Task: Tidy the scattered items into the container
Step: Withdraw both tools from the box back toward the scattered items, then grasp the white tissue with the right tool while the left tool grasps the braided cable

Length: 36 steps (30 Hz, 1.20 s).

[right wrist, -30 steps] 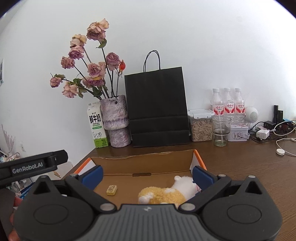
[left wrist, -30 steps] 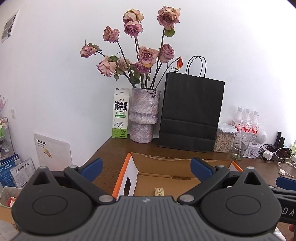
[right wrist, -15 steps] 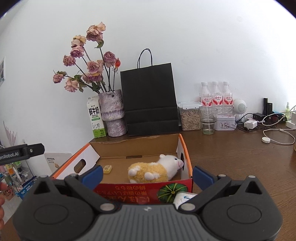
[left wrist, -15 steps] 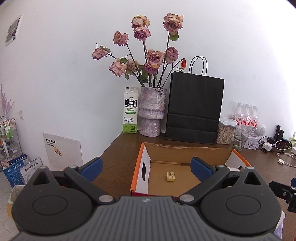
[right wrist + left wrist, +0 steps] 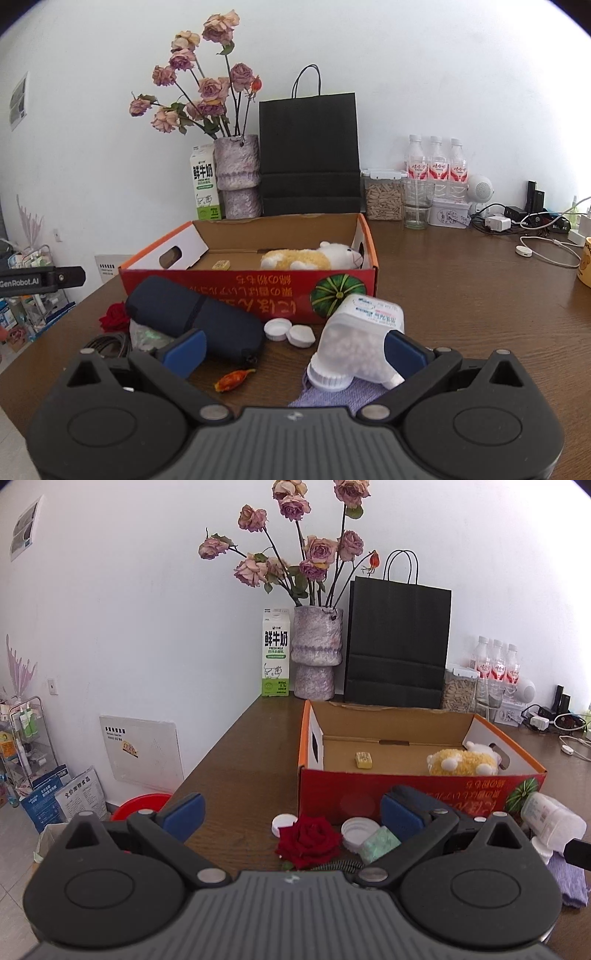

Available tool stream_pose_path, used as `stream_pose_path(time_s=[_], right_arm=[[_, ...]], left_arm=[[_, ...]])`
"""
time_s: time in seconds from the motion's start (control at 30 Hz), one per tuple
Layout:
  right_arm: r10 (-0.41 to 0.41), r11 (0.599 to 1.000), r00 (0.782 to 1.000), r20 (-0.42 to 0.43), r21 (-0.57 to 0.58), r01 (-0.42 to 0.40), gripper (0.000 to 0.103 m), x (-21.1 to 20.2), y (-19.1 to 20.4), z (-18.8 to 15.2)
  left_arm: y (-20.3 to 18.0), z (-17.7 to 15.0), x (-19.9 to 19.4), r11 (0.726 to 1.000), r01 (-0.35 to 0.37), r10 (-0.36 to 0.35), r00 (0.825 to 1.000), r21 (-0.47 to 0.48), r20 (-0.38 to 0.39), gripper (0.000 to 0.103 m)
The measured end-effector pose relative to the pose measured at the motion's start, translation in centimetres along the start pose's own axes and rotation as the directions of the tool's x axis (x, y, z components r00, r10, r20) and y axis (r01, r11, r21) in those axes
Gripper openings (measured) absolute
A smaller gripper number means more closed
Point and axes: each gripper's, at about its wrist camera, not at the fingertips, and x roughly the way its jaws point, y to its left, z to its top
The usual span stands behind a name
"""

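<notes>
**Between picks, both tools empty**

Both the left gripper (image 5: 291, 812) and the right gripper (image 5: 293, 349) hang wide apart, holding nothing. The box (image 5: 236, 291) sits just ahead of them, plush toy (image 5: 306, 258) inside. The pill bottle (image 5: 356, 341) lies directly before the right one, probably next: lower, straddle, close.

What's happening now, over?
Both grippers open, empty. Plush toy in box. Red rose, bottle still outside.

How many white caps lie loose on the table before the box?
2: two white caps lie side by side just before the box, between the dark pouch and the jar. Others may be hidden.
</notes>
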Motion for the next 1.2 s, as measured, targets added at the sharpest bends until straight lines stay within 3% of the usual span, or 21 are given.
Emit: stream_pose_path(time_s=[0.27,0.5,0.8,0.97,1.0,1.03,1.07,1.13,1.2], right_arm=[[0.121,0.990,0.988,-0.097,-0.057,-0.127,0.103,-0.2,3.3,-3.2],[0.203,0.967,0.966,-0.161,-0.123,-0.224,0.103,1.7,7.8,-3.5],[0.203,0.963,0.958,-0.204,-0.133,-0.233,0.100,4.5,10.1,-3.2],[0.230,0.958,0.943,-0.238,-0.116,-0.263,0.078,5.5,10.2,-3.4],[0.226,0.957,0.946,-0.231,-0.126,-0.259,0.065,5.4,10.3,-3.4],[0.234,0.954,0.946,-0.227,-0.133,-0.268,0.043,5.3,10.3,-3.4],[0.252,0.951,0.942,-0.224,-0.123,-0.284,0.032,5.1,10.1,-3.4],[0.288,0.948,0.936,-0.201,-0.083,-0.309,0.017,4.7,9.3,-3.3],[0.268,0.955,0.948,-0.174,-0.081,-0.285,0.015,4.1,8.8,-3.2]], left_arm=[[2.3,-4.3,-1.8,1.000,-0.015,0.013,0.997,-0.026,-0.079,0.103],[3.8,-4.9,-2.2,0.999,-0.030,0.027,0.996,-0.037,-0.083,0.103],[5.7,-5.7,-1.8,0.997,-0.038,0.030,0.994,-0.067,-0.107,0.103],[5.7,-6.0,-1.6,0.997,-0.030,0.022,0.993,-0.067,-0.118,0.103],[5.7,-6.0,-1.6,0.998,-0.027,0.019,0.993,-0.065,-0.118,0.103],[5.6,-6.0,-1.6,0.998,-0.021,0.014,0.993,-0.063,-0.118,0.103],[5.5,-6.0,-1.6,0.998,-0.017,0.009,0.993,-0.061,-0.118,0.103],[5.1,-6.0,-1.6,0.998,-0.007,0.001,0.993,-0.054,-0.117,0.103],[4.6,-5.9,-1.5,0.999,0.010,-0.015,0.993,-0.047,-0.116,0.103]])
